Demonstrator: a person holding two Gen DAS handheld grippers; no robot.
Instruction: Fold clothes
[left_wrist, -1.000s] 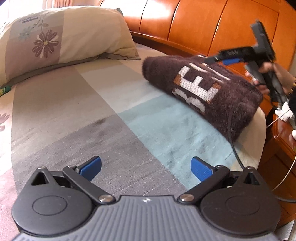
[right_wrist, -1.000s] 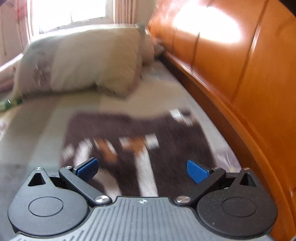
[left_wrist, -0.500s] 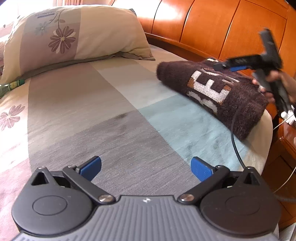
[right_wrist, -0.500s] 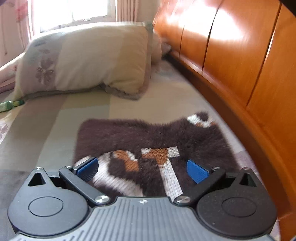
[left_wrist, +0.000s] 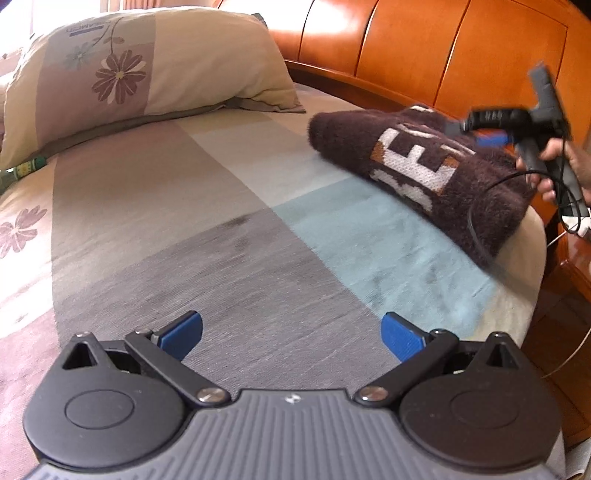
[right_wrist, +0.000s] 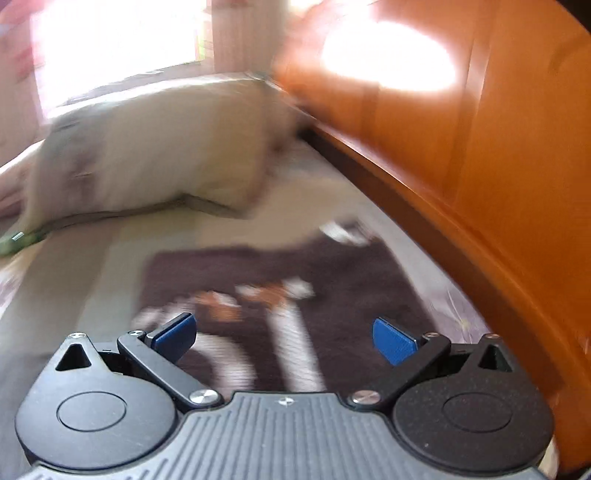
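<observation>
A folded dark brown fuzzy sweater (left_wrist: 417, 162) with white and tan letters lies on the bed near its right edge, by the headboard. My left gripper (left_wrist: 291, 336) hovers open over the grey and blue sheet, well short of the sweater, with nothing between its blue pads. In the left wrist view the right gripper (left_wrist: 476, 134) is held by a hand (left_wrist: 557, 162) just above the sweater's far side. The right wrist view is blurred: my right gripper (right_wrist: 284, 339) is open above the sweater (right_wrist: 332, 280), holding nothing.
A cream flowered pillow (left_wrist: 140, 70) lies at the head of the bed. The orange wooden headboard (left_wrist: 436, 55) runs along the right. A black cable (left_wrist: 480, 206) drapes over the sweater's near end. A wooden nightstand (left_wrist: 569, 273) stands past the mattress edge.
The left gripper has drawn back and swung slightly, so the sweater sits farther right in its view. The right gripper keeps moving above the sweater; its view went from sharp to blurred. Both stay open.
</observation>
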